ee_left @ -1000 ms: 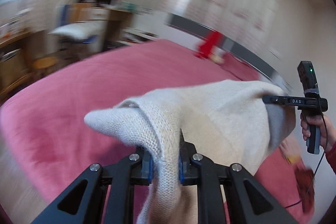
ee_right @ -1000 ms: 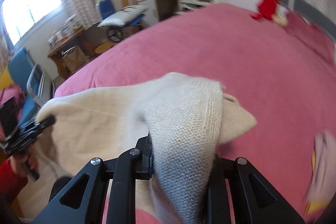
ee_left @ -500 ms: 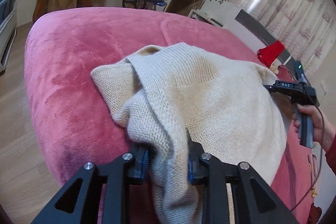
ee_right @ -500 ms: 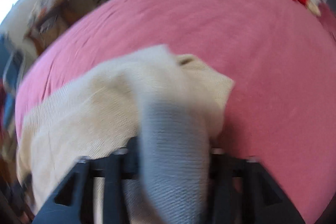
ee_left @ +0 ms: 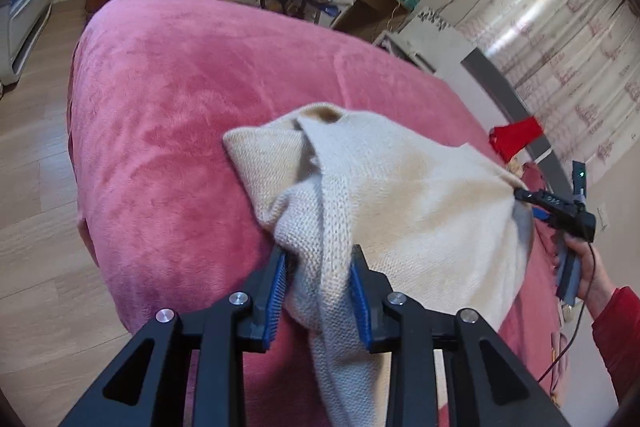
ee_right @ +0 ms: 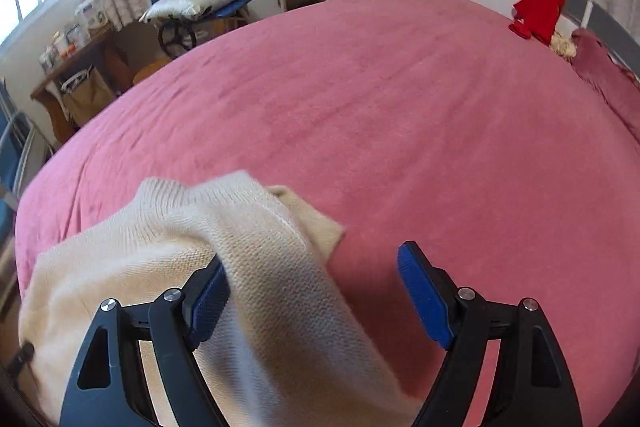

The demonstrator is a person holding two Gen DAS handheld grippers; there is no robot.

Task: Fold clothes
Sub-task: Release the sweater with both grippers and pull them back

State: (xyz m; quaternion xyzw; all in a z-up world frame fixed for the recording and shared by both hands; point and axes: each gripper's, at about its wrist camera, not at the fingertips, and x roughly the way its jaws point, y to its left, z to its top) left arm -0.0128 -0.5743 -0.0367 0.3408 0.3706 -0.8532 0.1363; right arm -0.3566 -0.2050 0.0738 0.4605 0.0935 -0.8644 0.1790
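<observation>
- The bed [ee_right: 400,99], under a pink cover, carries the work; the near corner holds the garment and the far stretch toward the headboard lies bare, save a red cloth [ee_right: 540,7] at the far edge.
- The sweater [ee_left: 400,203], cream knit, lies bunched on that corner, its long axis running across between the two tools, from the left gripper [ee_left: 320,287] to the right one.
- Left gripper: jaws partly closed, a thick fold of knit filling the gap between the blue pads [ee_left: 276,291]; a loose end hangs down toward the camera.
- Right gripper [ee_right: 316,291]: jaws spread wide, gripping nothing; the sweater's end drapes against the left pad only, the right pad standing apart over bare cover.
- Judged from this, the left side is nearer a grip; the right must shift left or close onto the draped end before any fold.
</observation>
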